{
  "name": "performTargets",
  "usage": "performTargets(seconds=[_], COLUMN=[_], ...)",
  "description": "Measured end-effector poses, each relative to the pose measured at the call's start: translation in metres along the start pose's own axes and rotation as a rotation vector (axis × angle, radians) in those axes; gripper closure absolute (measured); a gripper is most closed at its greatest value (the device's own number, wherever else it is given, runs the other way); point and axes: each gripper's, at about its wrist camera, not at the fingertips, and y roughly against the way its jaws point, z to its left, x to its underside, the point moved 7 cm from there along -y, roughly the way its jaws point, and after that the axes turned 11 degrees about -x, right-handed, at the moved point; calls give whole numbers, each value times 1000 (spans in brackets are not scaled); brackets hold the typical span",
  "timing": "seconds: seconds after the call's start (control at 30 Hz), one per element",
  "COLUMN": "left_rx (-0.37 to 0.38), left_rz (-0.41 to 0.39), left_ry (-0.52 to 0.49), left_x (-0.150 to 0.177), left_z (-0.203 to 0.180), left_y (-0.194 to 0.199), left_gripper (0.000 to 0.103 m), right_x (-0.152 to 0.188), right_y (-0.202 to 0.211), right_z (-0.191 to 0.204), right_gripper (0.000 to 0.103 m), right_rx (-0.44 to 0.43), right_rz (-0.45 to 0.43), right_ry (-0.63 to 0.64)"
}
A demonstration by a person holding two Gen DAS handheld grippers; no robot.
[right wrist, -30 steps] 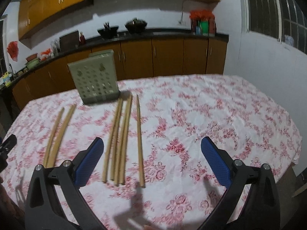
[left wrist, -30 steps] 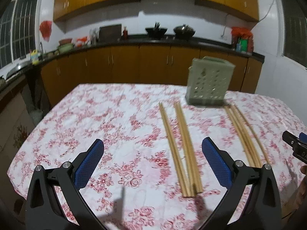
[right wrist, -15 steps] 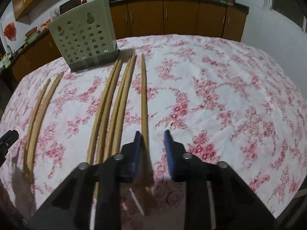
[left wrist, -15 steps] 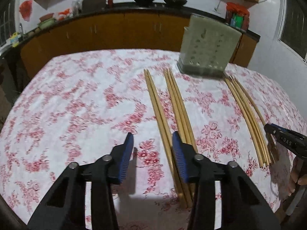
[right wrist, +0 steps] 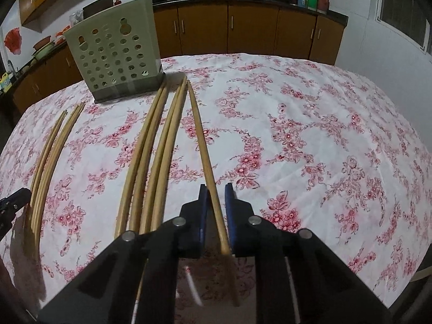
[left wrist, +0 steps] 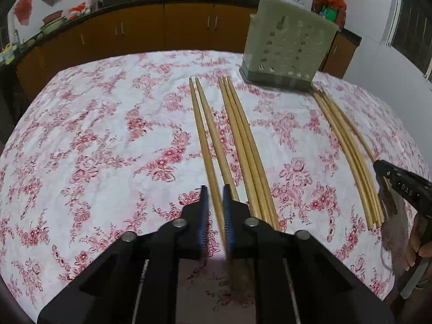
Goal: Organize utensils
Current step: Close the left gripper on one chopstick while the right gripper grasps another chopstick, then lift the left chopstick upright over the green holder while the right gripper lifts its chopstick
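Several long wooden chopsticks lie lengthwise on the floral tablecloth in front of a pale green perforated utensil holder (left wrist: 290, 46), which also shows in the right wrist view (right wrist: 116, 51). My left gripper (left wrist: 215, 197) is nearly shut around the near end of the leftmost chopstick (left wrist: 205, 148); a second one (left wrist: 216, 145) runs against the right pad. My right gripper (right wrist: 216, 193) is nearly shut around the rightmost single chopstick (right wrist: 203, 148). Both chopsticks still rest on the table. Firm contact with the pads cannot be told.
More chopsticks lie in groups: a bundle (left wrist: 248, 148) right of my left gripper, a further bundle (left wrist: 348, 148) at the right, four (right wrist: 154, 148) left of my right gripper. The table (right wrist: 324, 135) has a floral cloth. Brown kitchen cabinets (left wrist: 162, 29) stand behind.
Both grippers have come down and forward to the near ends of the chopsticks, and both have closed from wide open to a narrow gap around a chopstick.
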Motion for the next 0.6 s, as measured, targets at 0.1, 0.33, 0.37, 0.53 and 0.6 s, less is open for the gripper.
performTargets(seconds=[0.1, 0.33, 0.37, 0.53, 0.6], left_rx=[-11, -32, -30, -49, -45], left_rz=[-6, -6, -9, -30, -28], left_ry=[-13, 10, 11, -13, -6], left_x=[-6, -23, -24, -22, -21], left_z=[1, 21, 23, 20, 21], left_y=[-3, -16, -16, -13, -13], left_gripper=[94, 95, 95, 95, 95], right_x=[-4, -18, -19, -19, -18], right_y=[-2, -11, -11, -11, -10], right_z=[0, -15, -17, -17, -17], right_gripper=[93, 95, 95, 95, 94], right_rx=[-2, 15, 15, 23, 21], right_rz=[-4, -26, -29, -46, -49], right_ry=[3, -42, -46, -36, -38])
